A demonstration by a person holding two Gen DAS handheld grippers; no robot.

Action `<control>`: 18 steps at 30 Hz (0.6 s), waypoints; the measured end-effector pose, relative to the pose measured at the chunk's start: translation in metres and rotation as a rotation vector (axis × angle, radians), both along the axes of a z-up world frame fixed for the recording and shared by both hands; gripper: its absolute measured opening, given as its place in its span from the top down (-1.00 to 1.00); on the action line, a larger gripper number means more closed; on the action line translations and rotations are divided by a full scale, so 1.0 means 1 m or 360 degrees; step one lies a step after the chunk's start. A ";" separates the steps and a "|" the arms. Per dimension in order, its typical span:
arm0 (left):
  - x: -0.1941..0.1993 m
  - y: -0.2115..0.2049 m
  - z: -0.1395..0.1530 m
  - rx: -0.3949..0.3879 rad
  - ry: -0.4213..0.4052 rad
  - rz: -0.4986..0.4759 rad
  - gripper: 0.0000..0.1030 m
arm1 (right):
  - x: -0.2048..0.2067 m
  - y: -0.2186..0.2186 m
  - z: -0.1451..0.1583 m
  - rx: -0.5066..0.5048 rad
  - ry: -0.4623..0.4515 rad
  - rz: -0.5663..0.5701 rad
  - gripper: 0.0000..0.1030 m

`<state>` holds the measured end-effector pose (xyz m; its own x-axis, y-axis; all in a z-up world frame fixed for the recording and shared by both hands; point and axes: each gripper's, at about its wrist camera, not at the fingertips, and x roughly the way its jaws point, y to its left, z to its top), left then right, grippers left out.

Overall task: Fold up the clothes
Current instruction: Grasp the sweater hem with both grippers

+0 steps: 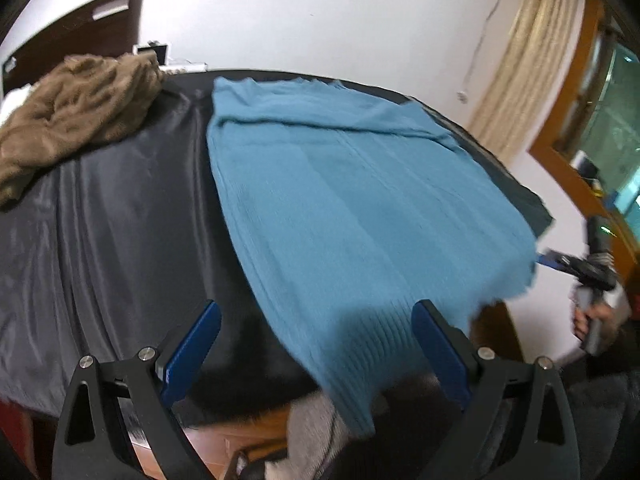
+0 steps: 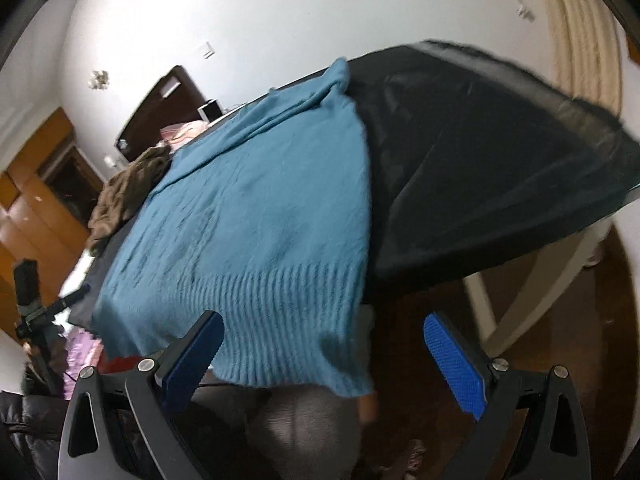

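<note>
Left gripper (image 1: 316, 354): jaws spread wide, grasping nothing; the ribbed hem of the blue sweater (image 1: 360, 208) hangs between the blue pads (image 1: 192, 350) without being pinched.

Right gripper (image 2: 324, 360): likewise released, jaws apart, poised at the sweater's near hem, at its right corner; nothing held.

Blue sweater, one: knitted, spread flat on the dark cloth (image 1: 120, 220) that covers the table, hem draped over the near table edge, far end reaching the far edge. A fold line or tucked sleeve shows across its far part; which, cannot be told.

Brown garment (image 1: 76, 100), one: crumpled heap, well left of the sweater at the far left of the table, untouched.

Dark cloth, one: under the sweater, bare on both sides of it.

Curtain (image 1: 532, 52), one: beyond the sweater's right, by the window.

Step in hand, as judged: setting up the hem grasp for a fold of the body. Next move calls for each gripper to close on a hem corner, both layers taken, then lift evenly and carry the hem toward the far end.

Count of grippers: two, both empty.
</note>
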<state>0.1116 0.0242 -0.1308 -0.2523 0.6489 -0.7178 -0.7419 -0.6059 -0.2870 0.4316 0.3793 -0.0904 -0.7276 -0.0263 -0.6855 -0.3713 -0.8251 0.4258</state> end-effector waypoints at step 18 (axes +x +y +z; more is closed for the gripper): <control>0.018 0.000 -0.047 0.0187 -0.0345 -0.0254 -0.91 | -0.029 -0.004 -0.024 -0.0193 0.0021 0.0226 0.08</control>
<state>0.1297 0.0244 -0.1779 0.0106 0.7500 -0.6613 -0.7391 -0.4396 -0.5104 0.4023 0.3753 -0.1146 -0.7196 -0.2111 -0.6615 -0.2485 -0.8113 0.5292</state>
